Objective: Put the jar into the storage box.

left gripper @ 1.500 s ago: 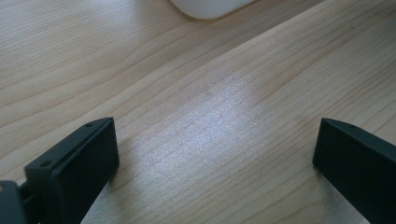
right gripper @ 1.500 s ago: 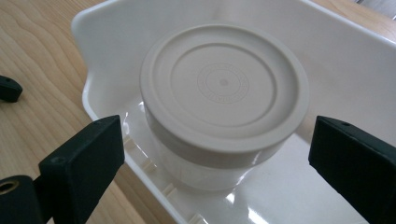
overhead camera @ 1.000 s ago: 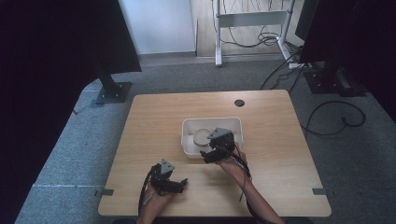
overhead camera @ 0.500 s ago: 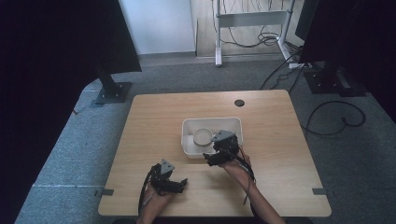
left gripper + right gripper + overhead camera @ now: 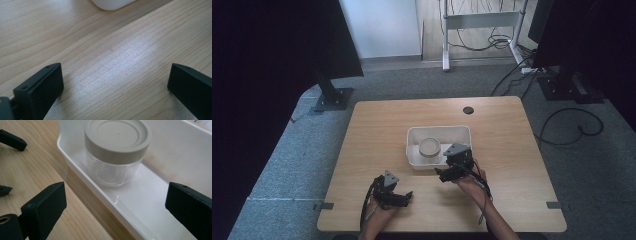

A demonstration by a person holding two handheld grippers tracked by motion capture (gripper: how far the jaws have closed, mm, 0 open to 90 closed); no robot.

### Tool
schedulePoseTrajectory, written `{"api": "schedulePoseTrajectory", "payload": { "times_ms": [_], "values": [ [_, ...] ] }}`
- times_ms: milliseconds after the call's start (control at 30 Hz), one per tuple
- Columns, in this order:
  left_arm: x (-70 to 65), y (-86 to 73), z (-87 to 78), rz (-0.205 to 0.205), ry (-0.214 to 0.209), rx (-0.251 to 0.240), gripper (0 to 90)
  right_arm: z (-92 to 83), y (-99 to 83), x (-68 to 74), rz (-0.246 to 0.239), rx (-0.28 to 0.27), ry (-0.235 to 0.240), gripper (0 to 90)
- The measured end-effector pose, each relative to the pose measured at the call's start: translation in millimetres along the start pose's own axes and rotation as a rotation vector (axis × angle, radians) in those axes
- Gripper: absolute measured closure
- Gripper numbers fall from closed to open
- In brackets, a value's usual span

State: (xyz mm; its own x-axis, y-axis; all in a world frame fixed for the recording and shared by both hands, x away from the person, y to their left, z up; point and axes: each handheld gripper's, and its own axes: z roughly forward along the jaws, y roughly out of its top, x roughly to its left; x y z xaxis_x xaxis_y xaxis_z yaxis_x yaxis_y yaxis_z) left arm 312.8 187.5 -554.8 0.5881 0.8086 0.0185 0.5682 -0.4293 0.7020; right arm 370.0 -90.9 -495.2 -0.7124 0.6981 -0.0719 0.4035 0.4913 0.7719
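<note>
Wooden table (image 5: pixel 377 125) carries a white tray (image 5: pixel 412 136) holding a lidded jar (image 5: pixel 117 150), upright at its left end. Right gripper (image 5: pixel 115 212) at the tray's near rim, jaws apart. Left gripper (image 5: pixel 115 87) low over bare wood, jaws apart.

Glossy white plastic tray (image 5: pixel 175 152); clear jar (image 5: pixel 110 172), matt lid (image 5: pixel 117 137); wood-grain table (image 5: pixel 100 50).

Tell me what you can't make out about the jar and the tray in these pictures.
- Jar contents: in the right gripper view, glare on its clear wall hides whether anything is inside.
- Jar base: in the high view, its lid covers it.
- Tray: in the left gripper view, the top edge cuts off all but one corner.
</note>
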Motion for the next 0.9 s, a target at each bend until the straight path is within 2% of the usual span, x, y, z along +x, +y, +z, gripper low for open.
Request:
{"api": "schedulePoseTrajectory", "payload": {
  "times_ms": [900],
  "values": [
    [0.1,0.0,-0.1,0.001,0.0,0.002,0.0,-30.2,-34.6,-10.8,0.031,-0.012,-0.006,3.2]
  ]
}}
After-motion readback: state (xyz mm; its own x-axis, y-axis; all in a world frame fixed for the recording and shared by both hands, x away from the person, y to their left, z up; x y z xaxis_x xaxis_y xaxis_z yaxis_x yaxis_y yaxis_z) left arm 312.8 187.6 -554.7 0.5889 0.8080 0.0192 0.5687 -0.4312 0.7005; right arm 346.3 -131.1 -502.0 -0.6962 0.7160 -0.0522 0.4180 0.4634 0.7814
